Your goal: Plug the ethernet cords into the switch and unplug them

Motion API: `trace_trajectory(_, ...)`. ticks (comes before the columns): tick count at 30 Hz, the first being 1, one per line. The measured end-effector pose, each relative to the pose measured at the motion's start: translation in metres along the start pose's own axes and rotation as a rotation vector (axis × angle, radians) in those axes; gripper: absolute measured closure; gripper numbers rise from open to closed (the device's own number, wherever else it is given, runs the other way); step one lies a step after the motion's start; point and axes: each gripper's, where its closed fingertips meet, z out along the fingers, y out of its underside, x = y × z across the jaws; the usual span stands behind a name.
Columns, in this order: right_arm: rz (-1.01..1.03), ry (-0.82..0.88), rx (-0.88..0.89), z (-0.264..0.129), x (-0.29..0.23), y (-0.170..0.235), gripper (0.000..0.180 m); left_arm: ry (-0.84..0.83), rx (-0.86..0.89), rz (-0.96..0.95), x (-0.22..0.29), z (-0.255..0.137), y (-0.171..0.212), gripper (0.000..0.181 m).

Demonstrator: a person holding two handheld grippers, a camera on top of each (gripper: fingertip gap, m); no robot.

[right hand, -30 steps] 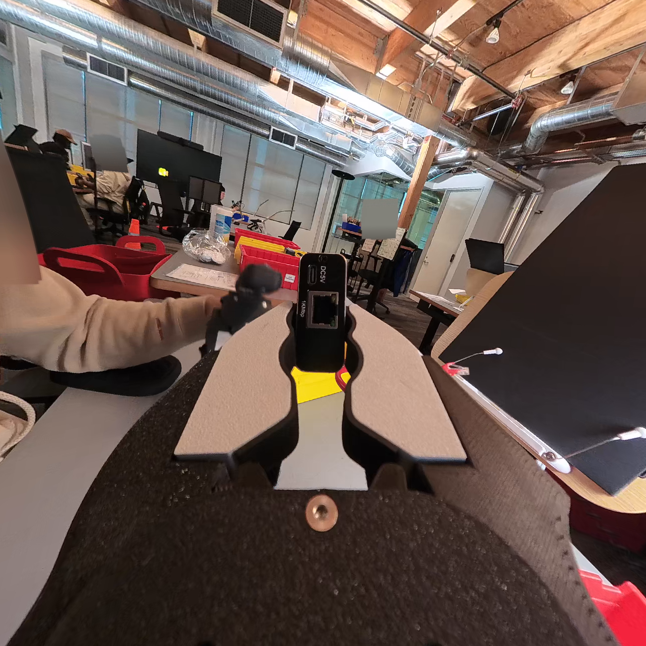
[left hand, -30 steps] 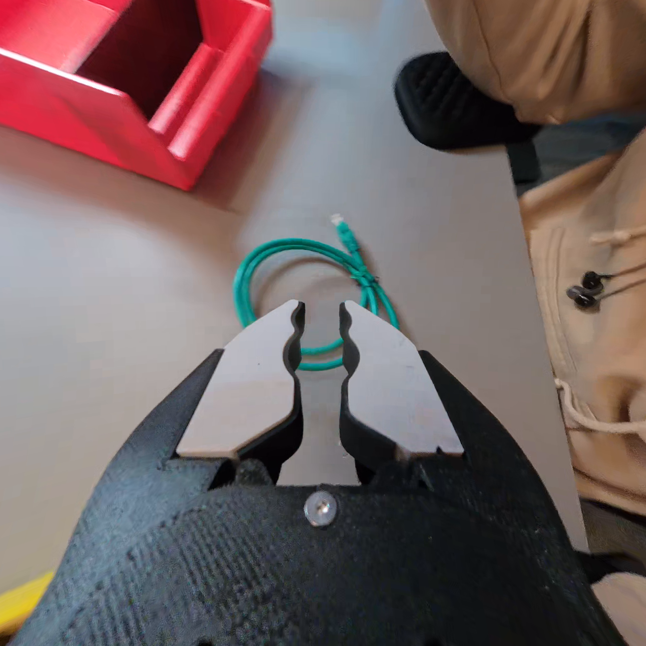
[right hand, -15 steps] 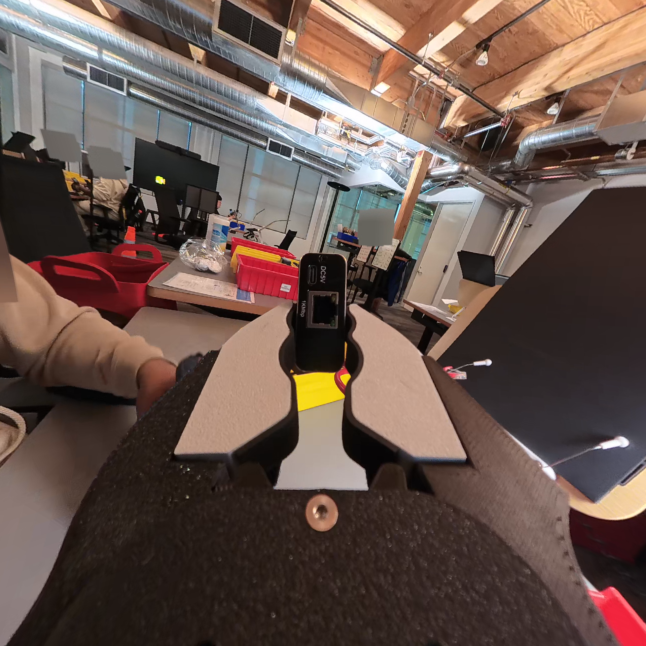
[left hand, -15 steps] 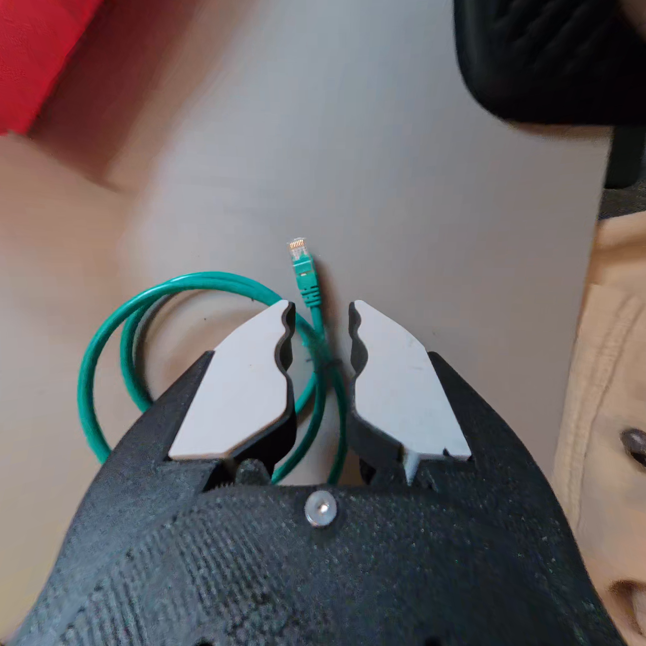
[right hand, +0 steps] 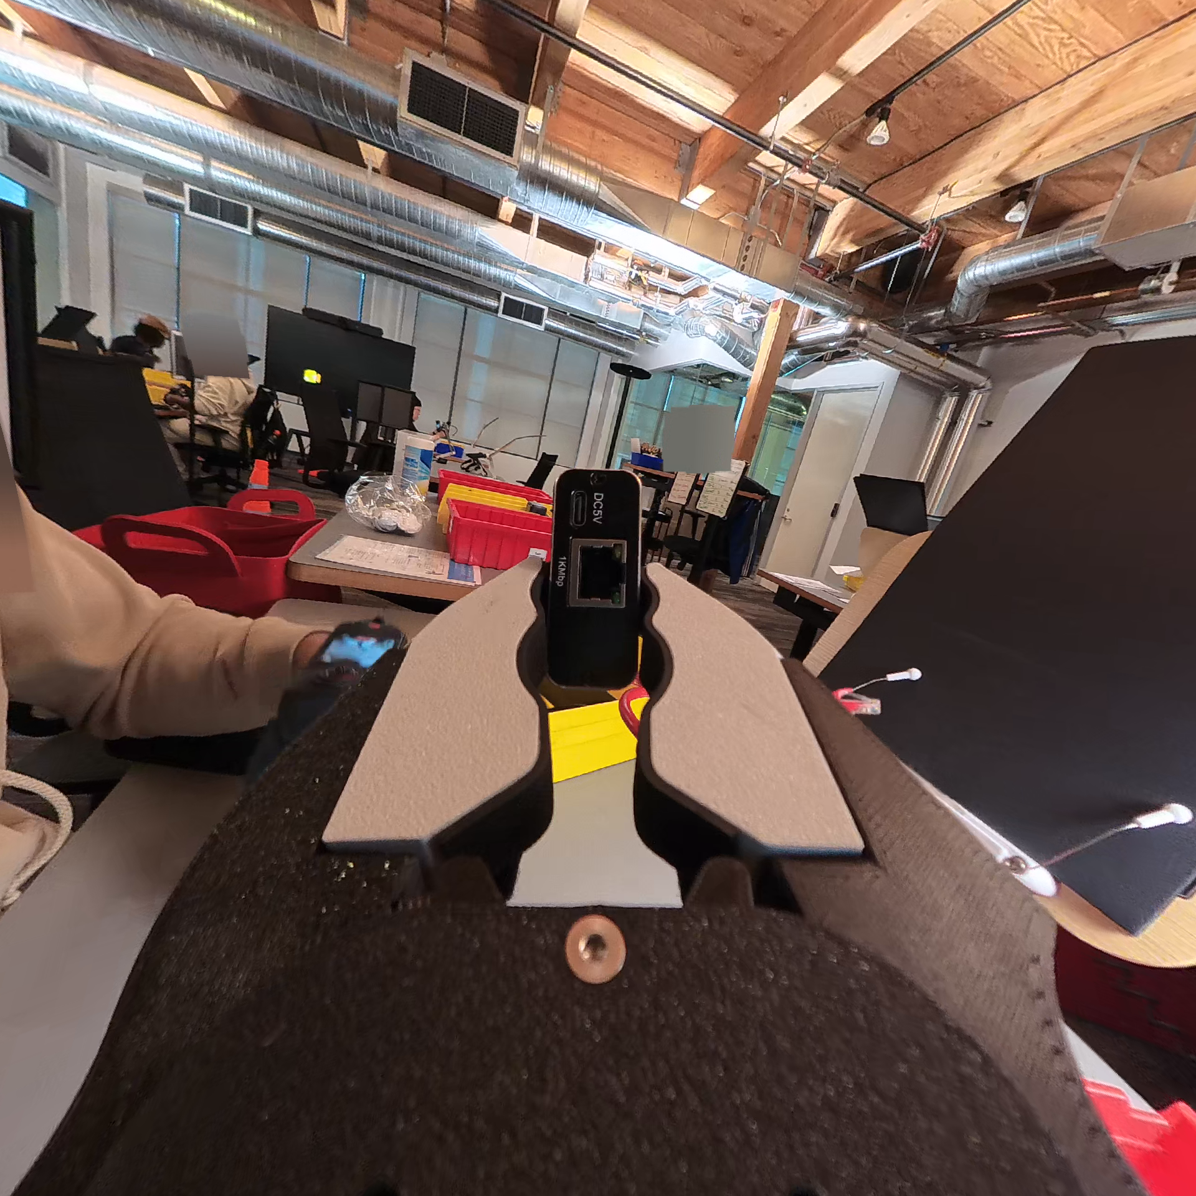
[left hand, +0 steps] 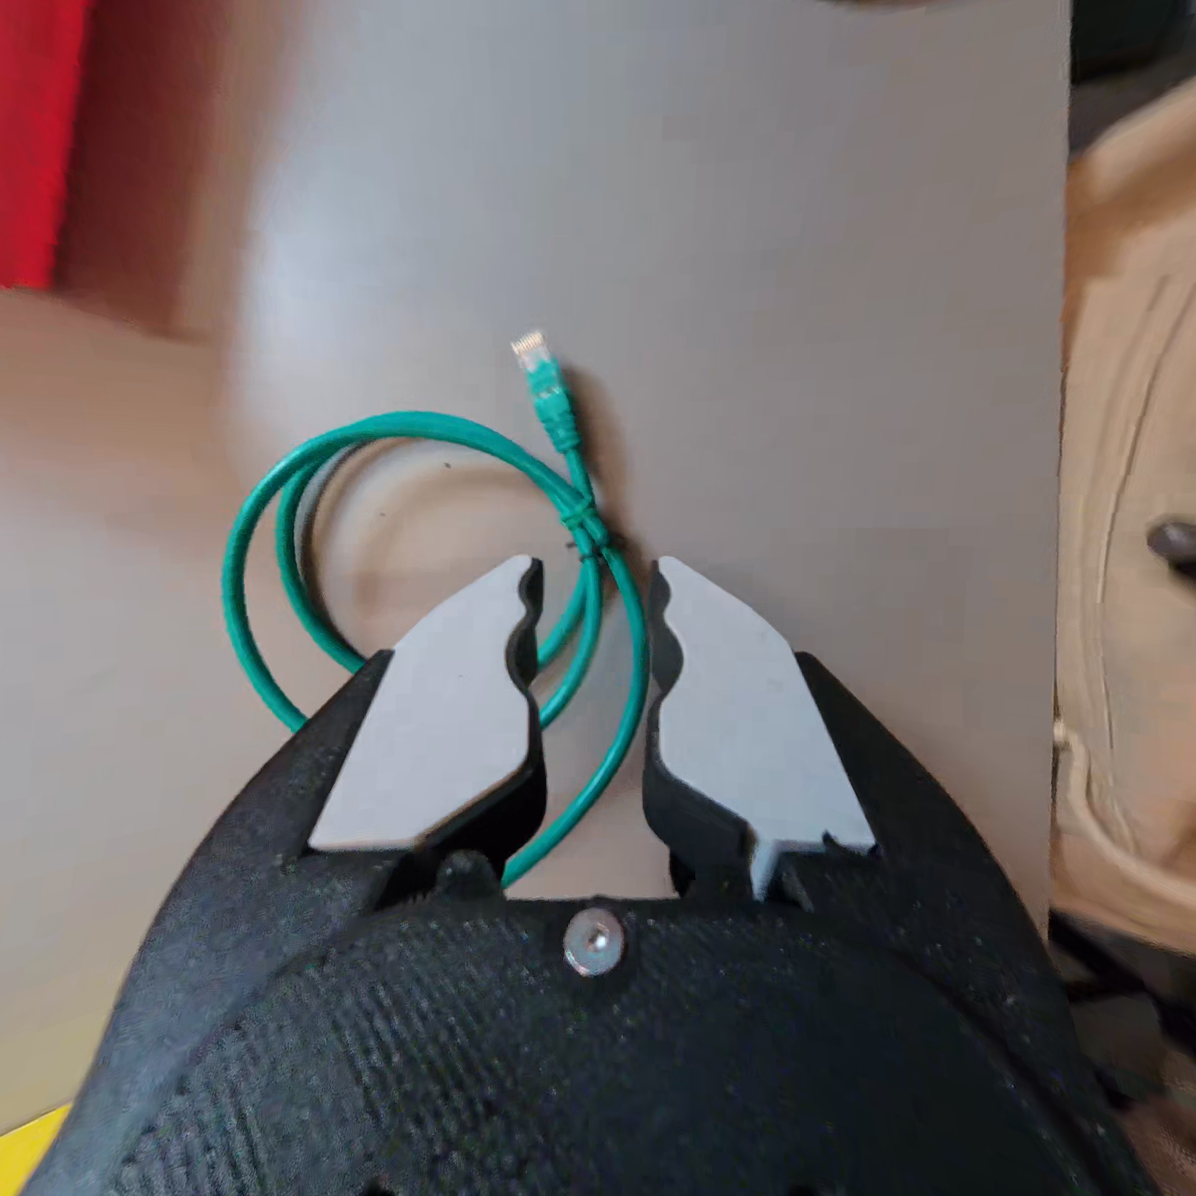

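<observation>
Green ethernet cord (left hand: 414, 550) lies coiled on the grey table (left hand: 776, 259), its clear-tipped plug (left hand: 547, 388) pointing away from the camera and free of any port; the left tongs (left hand: 594, 573) hang spread just above it, the cable's strands running through the gap between the two grey fingers (left hand: 446, 705); a red bin (left hand: 39, 129) edges the far left, a beige sleeve (left hand: 1132, 453) the right. Raised over the table, the right tongs (right hand: 592, 573) pinch the black switch (right hand: 595, 576) upright, its empty port (right hand: 598, 573) facing the lens; a yellow bin (right hand: 589, 738) shows below, an open workshop beyond.
</observation>
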Motion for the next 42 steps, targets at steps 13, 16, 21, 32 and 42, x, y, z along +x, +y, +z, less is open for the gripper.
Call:
trace_trajectory(13, 0.018, -0.021, 0.008, 0.000, -0.002, 0.001, 0.156, 0.038, -0.133, 0.415, 0.024, 0.018, 0.027, 0.167)
trace_trajectory(16, 0.019, -0.020, 0.005, 0.001, -0.002, 0.001, 0.156, 0.040, -0.108, 0.252, 0.012, -0.015, 0.035, 0.162)
trace_trajectory(21, 0.020, -0.022, 0.004, 0.001, -0.003, 0.002, 0.156, -0.132, 0.026, -0.140, -0.047, -0.061, 0.050, 0.155)
trace_trajectory(32, 0.022, -0.022, 0.007, 0.001, -0.003, 0.001, 0.156, -0.296, -0.058, -0.339, -0.093, -0.018, 0.068, 0.162)
trace_trajectory(42, 0.064, -0.057, 0.032, 0.002, -0.004, 0.003, 0.156, -0.259, -0.029, 0.232, -0.083, -0.012, 0.058, 0.174)
